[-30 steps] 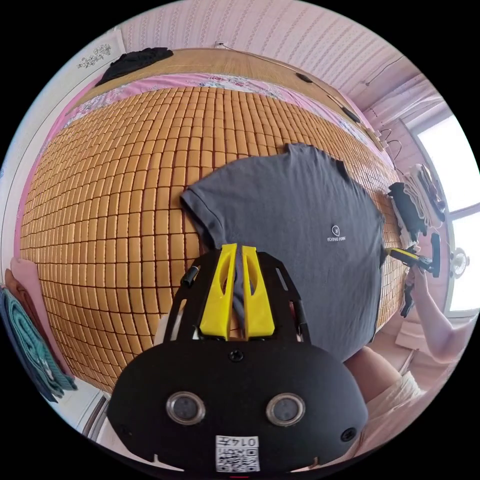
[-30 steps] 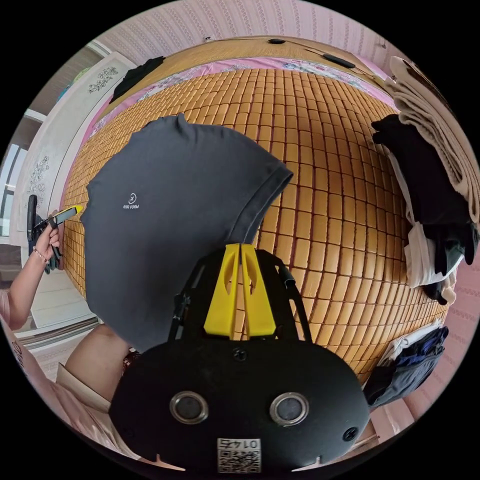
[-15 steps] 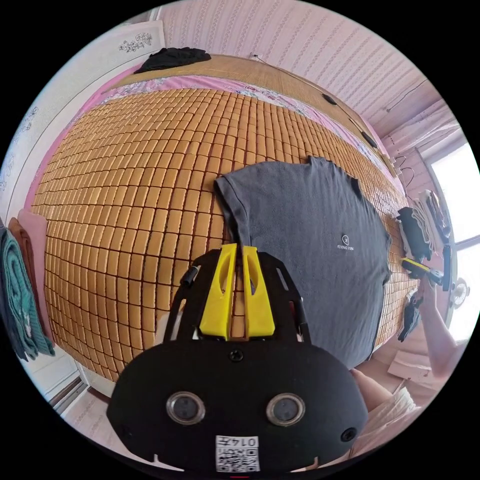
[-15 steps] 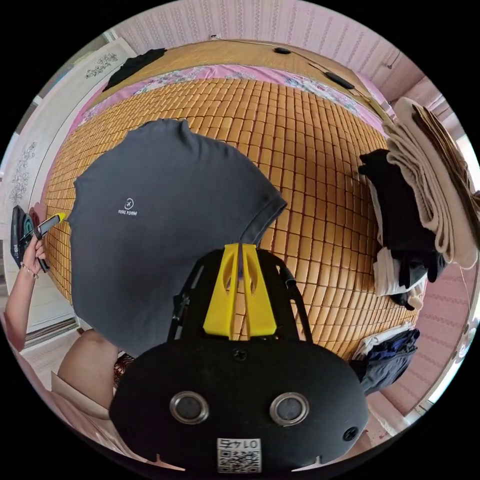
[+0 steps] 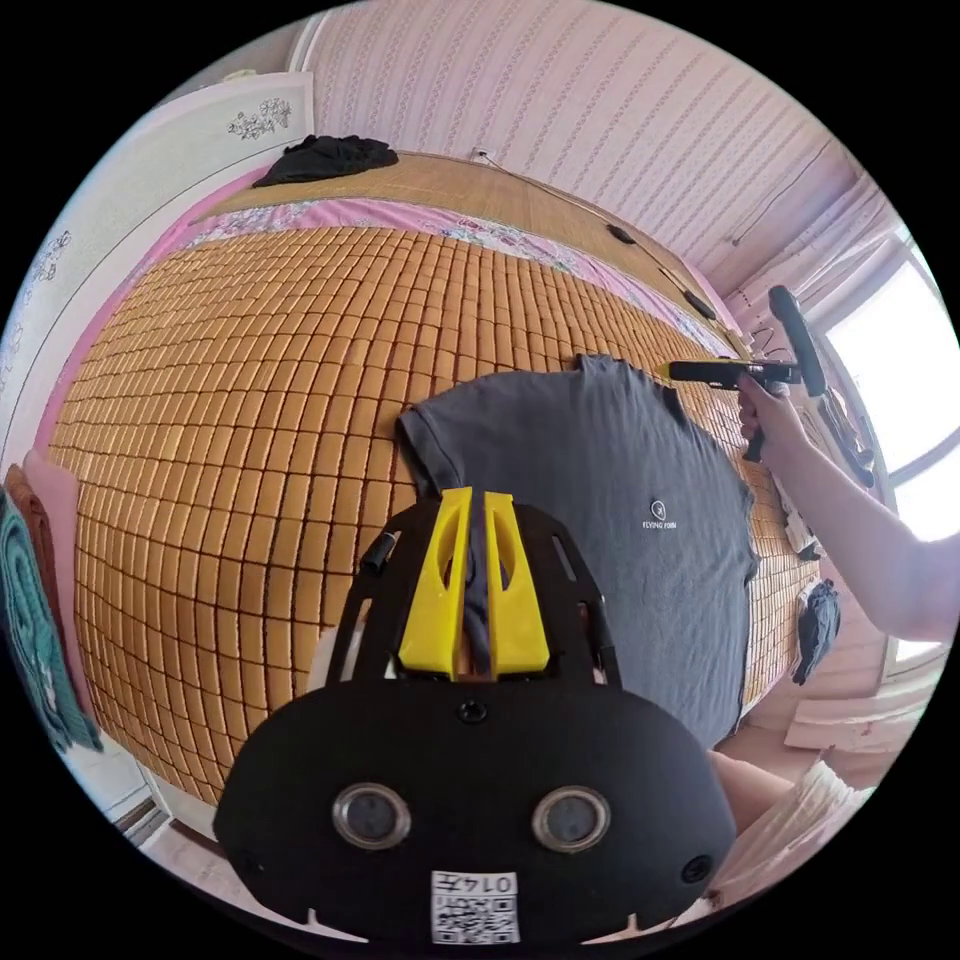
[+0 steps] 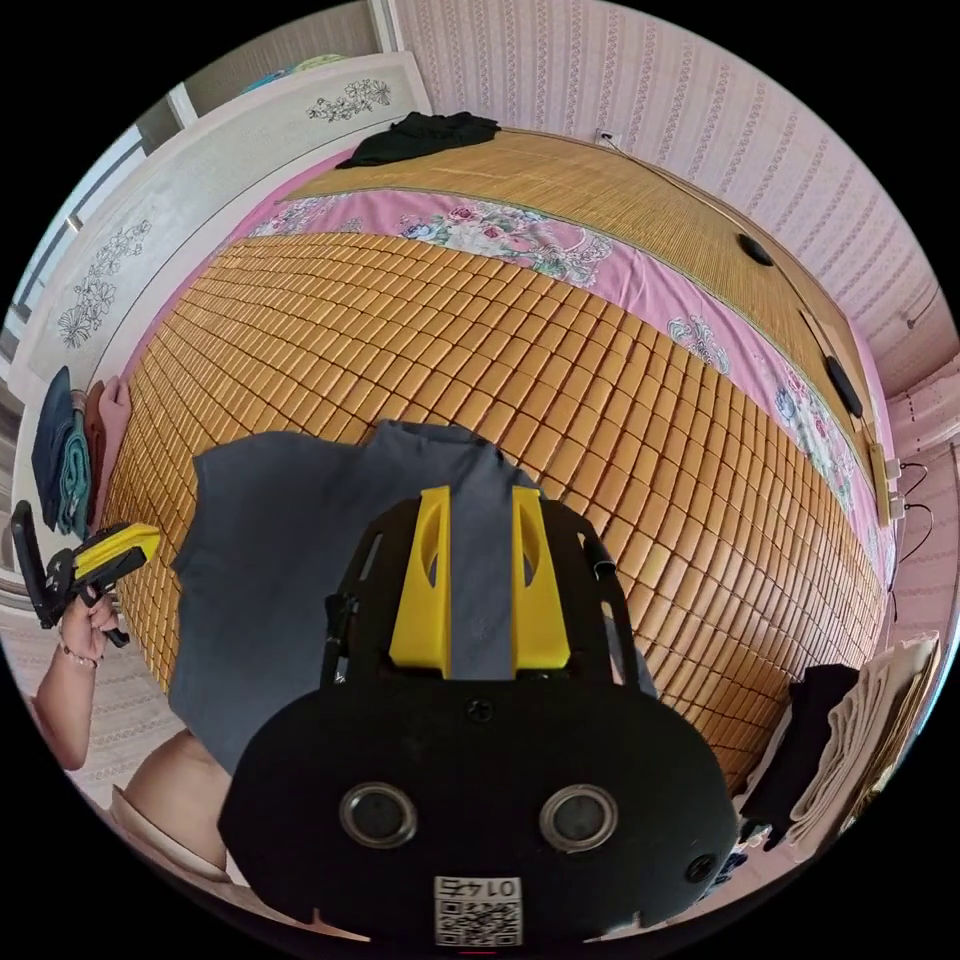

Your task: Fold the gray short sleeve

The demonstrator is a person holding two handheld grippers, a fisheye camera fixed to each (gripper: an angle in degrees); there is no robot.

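The gray short-sleeve shirt [image 5: 600, 520] lies flat on the bamboo mat, its lower part hanging over the near bed edge. My left gripper [image 5: 478, 495] is shut and sits by the shirt's left sleeve [image 5: 425, 435], with gray cloth showing in the slit behind its tips. In the right gripper view, a hand holds the left gripper [image 6: 150, 535] just off the shirt's side edge. My right gripper [image 6: 478, 495] is open over the shirt [image 6: 270, 560] near its far edge, with cloth visible between the jaws. In the left gripper view, the right gripper [image 5: 675, 370] points at the far shoulder.
The bamboo mat [image 5: 250, 400] covers the wide bed. A black garment [image 6: 420, 135] lies at the far corner. Stacked clothes [image 6: 860, 720] sit at the right edge, and folded towels [image 5: 30, 600] hang at the left. The person's knee [image 6: 170, 810] is by the near edge.
The right gripper has moved from beside the right sleeve to the shirt's far edge and has opened. The left gripper stays shut near the left sleeve. The shirt lies as before.
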